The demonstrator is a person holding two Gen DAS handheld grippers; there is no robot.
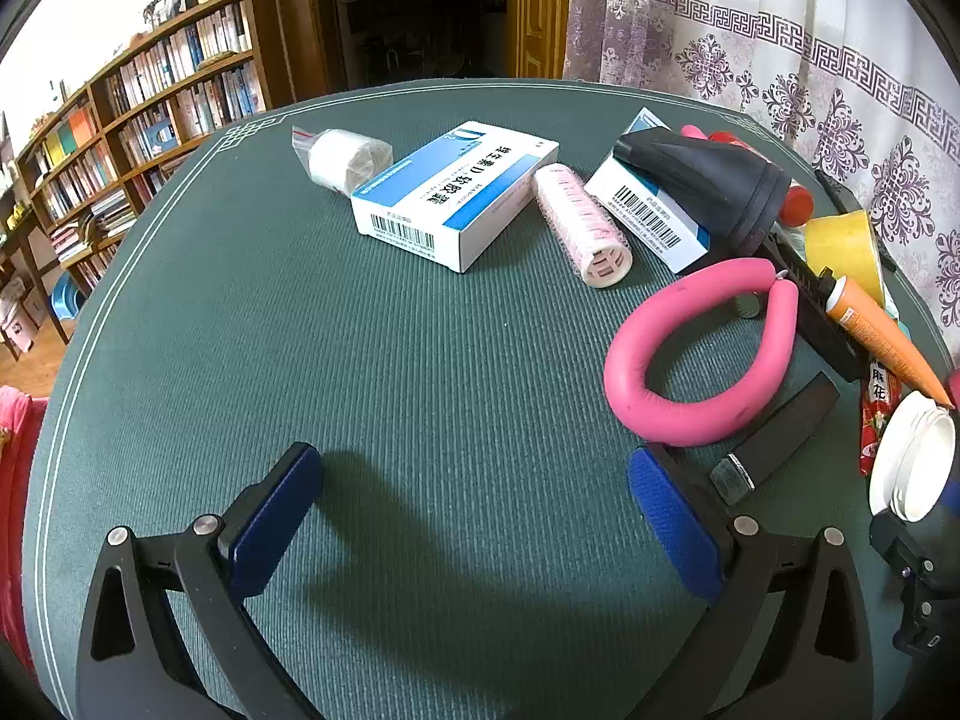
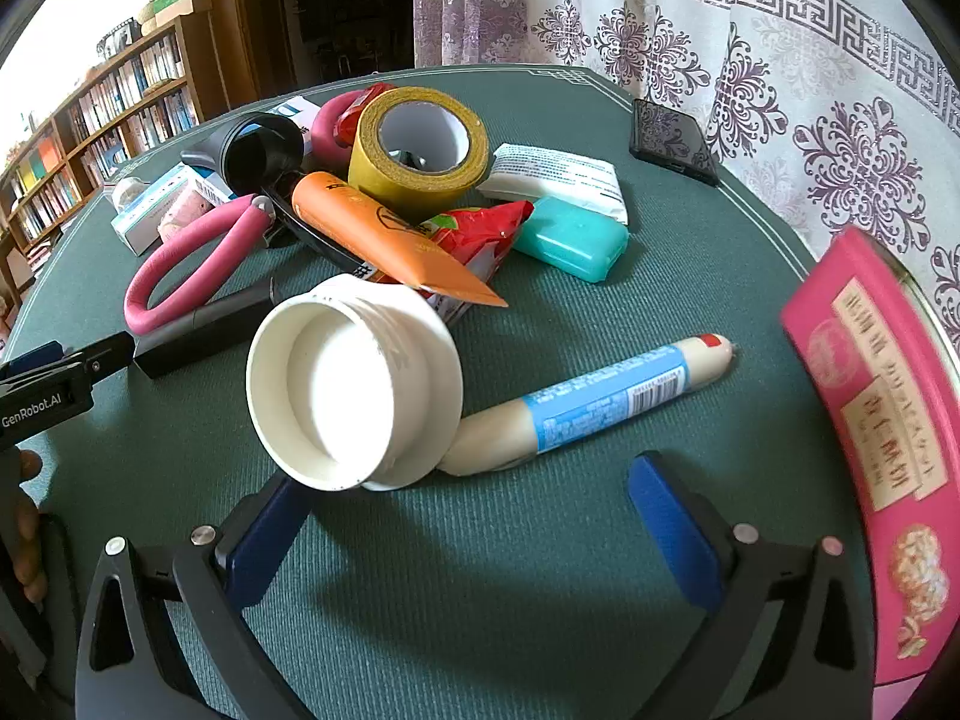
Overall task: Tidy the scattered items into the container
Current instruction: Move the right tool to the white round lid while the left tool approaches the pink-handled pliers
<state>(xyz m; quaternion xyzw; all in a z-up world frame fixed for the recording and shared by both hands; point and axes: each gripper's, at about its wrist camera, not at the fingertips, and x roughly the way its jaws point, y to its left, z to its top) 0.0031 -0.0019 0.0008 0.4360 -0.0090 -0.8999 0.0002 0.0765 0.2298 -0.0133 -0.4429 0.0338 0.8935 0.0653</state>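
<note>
- Both tools stand with jaws wide apart and nothing between them: left tool over bare green mat, right tool just short of a white screw lid.
- White screw lid: tilted on its edge, hollow side toward the camera, leaning against a sausage stick.
- Sausage stick: lies flat, long axis running from lower left to upper right, red-tipped end farthest away.
- Orange tube: long axis diagonal, flat crimped end pointing toward the lid, resting on a red packet.
- Yellow tape roll: tipped, bore facing the camera, at the back of the heap.
- Pink box: at the right edge of the worktop, well apart from the heap.
- Left view: blue-and-white medicine box and pink hair roller lie side by side, long axes running toward the camera; pink hand grip lies nearer, to the right.
- Worktop: ribbed green mat with a pale border line.
- Room: bookshelves on the left, patterned curtain behind.
</note>
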